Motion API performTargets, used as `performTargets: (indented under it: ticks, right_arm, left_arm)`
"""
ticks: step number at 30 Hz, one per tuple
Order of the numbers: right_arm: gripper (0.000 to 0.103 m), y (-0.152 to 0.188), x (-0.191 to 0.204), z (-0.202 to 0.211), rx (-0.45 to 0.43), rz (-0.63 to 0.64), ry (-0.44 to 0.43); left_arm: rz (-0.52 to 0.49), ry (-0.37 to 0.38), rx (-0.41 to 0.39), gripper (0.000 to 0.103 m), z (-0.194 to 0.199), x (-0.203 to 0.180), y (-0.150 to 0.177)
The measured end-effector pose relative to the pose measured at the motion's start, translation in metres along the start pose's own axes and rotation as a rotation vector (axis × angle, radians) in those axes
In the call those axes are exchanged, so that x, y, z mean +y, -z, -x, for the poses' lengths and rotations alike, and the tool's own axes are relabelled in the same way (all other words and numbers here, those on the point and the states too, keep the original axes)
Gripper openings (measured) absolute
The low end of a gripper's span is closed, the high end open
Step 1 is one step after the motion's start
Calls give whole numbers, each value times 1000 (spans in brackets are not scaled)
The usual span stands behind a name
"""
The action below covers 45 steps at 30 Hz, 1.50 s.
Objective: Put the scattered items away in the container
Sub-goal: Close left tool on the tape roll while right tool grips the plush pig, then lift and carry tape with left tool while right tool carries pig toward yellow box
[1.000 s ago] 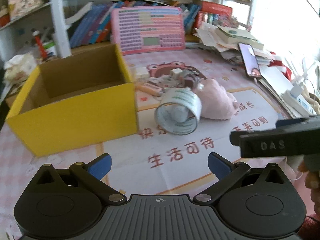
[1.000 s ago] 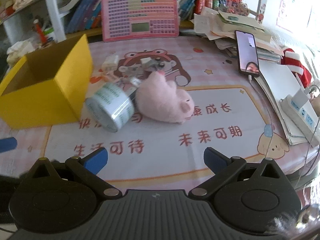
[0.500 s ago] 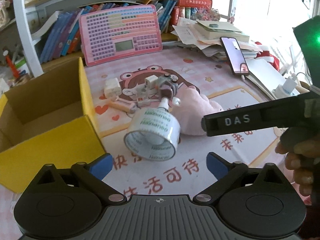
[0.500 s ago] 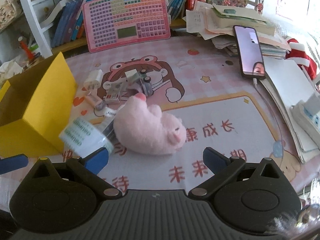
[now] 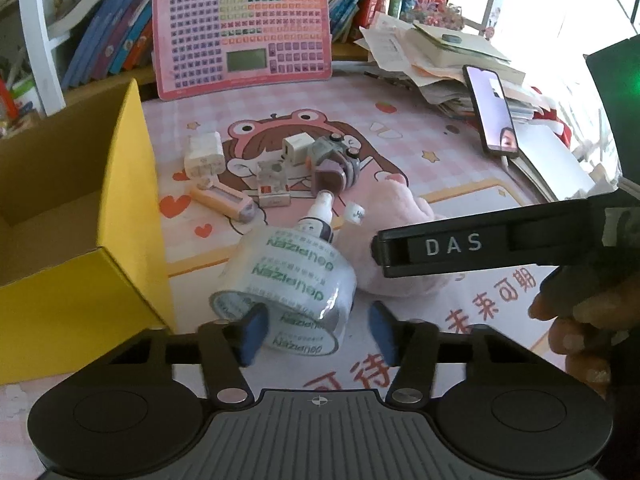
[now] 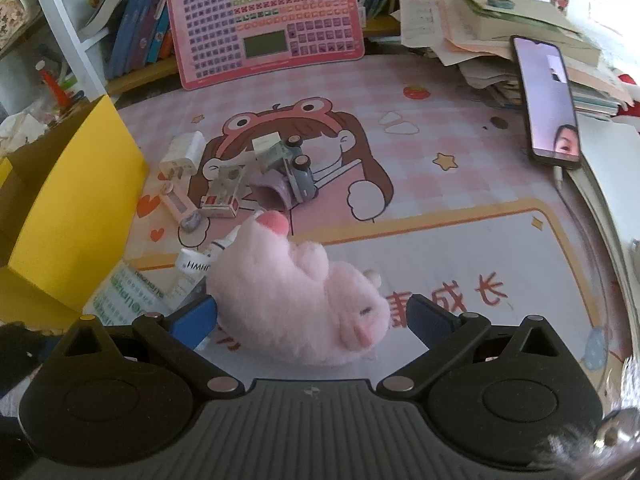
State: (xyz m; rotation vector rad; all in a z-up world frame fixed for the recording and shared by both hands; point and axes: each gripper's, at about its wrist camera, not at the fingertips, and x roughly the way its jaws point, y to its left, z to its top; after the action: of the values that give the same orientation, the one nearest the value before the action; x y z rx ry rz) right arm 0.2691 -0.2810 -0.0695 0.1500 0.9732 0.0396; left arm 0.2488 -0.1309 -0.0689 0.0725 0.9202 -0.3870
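- the container (image 5: 132, 216) is that yellow cardboard box, open on top, filling the left edge of my left wrist view; in the right wrist view it's the yellow wall at the left edge (image 6: 72, 208)
- scattered stuff sits in the middle of both frames on the pink cartoon mat (image 5: 400, 128): a white charger plug (image 5: 204, 154), a peach-coloured stick thing (image 5: 224, 200), a small red and white box (image 5: 274, 196), a grey and purple toy car (image 5: 332, 160), a little spray bottle (image 5: 318, 216)
- roll of clear tape (image 5: 288, 284) with green print lies on its side just right of the box corner, lower centre of the left view
- my left gripper (image 5: 316, 330) has just been narrowing its jaws, and the tape roll is between the blue pads. the left pad (image 5: 252, 332) overlaps the roll's rim, the right one looks a bit clear of it, so not a real pinch as far as i can see. bit blurry tbh
- pink plush pig (image 6: 296, 304) lies right beside the tape, lower centre of the right view
- my right gripper (image 6: 312, 316) is spread wide with the pig between the pads, neither pad squeezing it
- the right tool's black arm marked "das" (image 5: 452, 246) crosses the right side of the left view, hand (image 5: 580, 324) under it
- phone (image 6: 548, 100) with lit screen leans on a paper pile, upper right; pink keyboard toy (image 6: 264, 20) stands at the top centre
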Motion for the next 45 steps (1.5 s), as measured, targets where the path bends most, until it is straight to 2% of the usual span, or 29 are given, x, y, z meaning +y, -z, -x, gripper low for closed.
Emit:
performTargets:
  ticks: [2, 5, 10, 13, 20, 23, 26, 31, 45]
  right_arm:
    - [102, -3, 0, -5, 10, 5, -18]
    - [102, -4, 0, -14, 32, 21, -41]
    - [102, -4, -1, -21, 39, 31, -48]
    - [101, -4, -3, -22, 36, 32, -54]
    - [82, -3, -5, -14, 8, 39, -65]
    - [79, -1, -8, -8, -10, 16, -63]
    - [78, 0, -11, -2, -23, -9, -61]
    - [78, 1, -8, 8, -27, -4, -74]
    - [78, 9, -3, 15, -26, 13, -86]
  left_arm:
    - [14, 3, 6, 40, -4, 0, -1]
    - [27, 4, 4, 33, -8, 0, -2]
    - [35, -7, -9, 33, -10, -2, -4]
    - [37, 1, -20, 26, -8, -3, -4]
    - [14, 19, -57, 9, -2, -11, -4]
    - [-11, 22, -72, 4, 3, -16, -4]
    - [-33, 10, -66, 3, 8, -20, -3]
    - [-15, -6, -23, 3, 8, -16, 0]
    - [7, -9, -55, 3, 22, -13, 11]
